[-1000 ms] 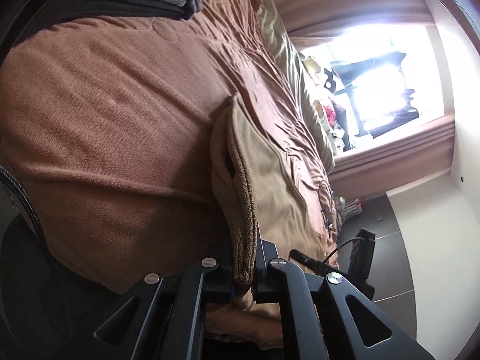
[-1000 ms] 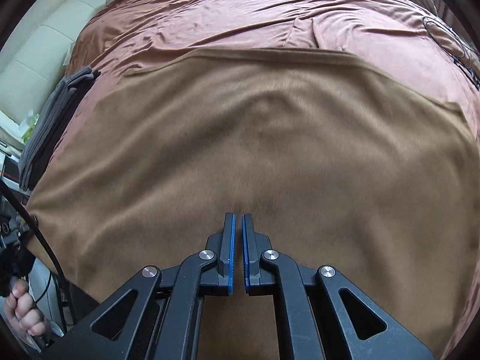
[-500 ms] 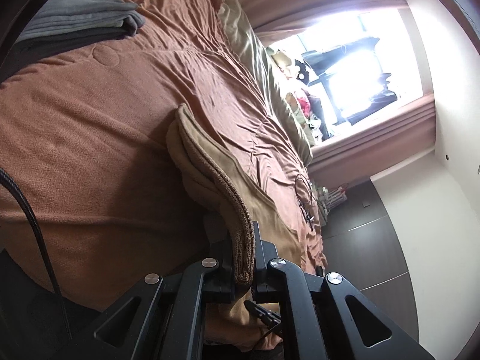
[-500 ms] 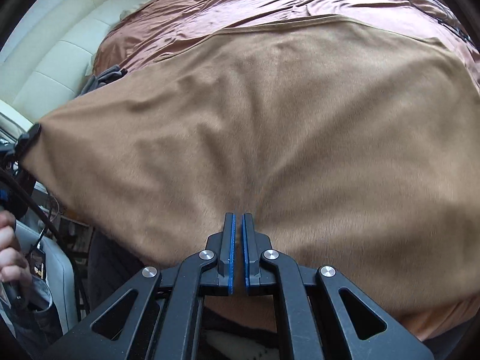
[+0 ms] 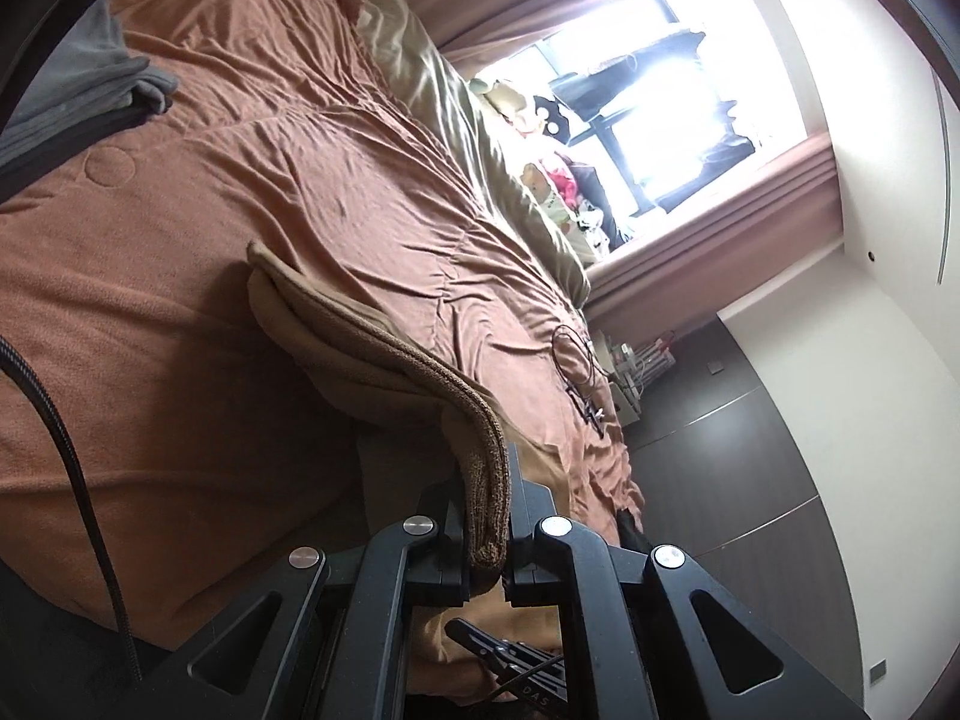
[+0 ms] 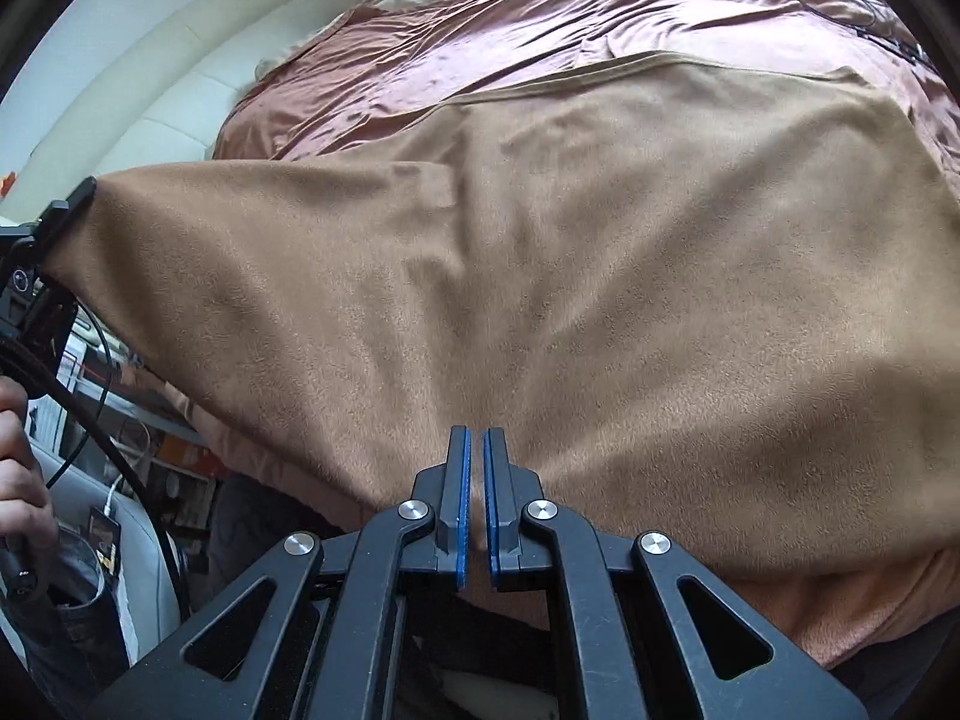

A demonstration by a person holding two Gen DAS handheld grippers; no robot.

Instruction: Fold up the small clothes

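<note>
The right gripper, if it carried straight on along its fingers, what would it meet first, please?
Probably the tan garment itself: the right gripper is already shut on its near edge, and the cloth spreads directly ahead over the rust-brown bedspread. How far it hangs above the bed is unclear.

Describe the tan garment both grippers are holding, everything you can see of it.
The tan garment is soft, fuzzy cloth with a ribbed knit hem and a stitched far edge. It is stretched wide and lifted above the brown bedspread, its far side resting there. The left gripper pinches the ribbed hem; the right gripper pinches the near edge.
</note>
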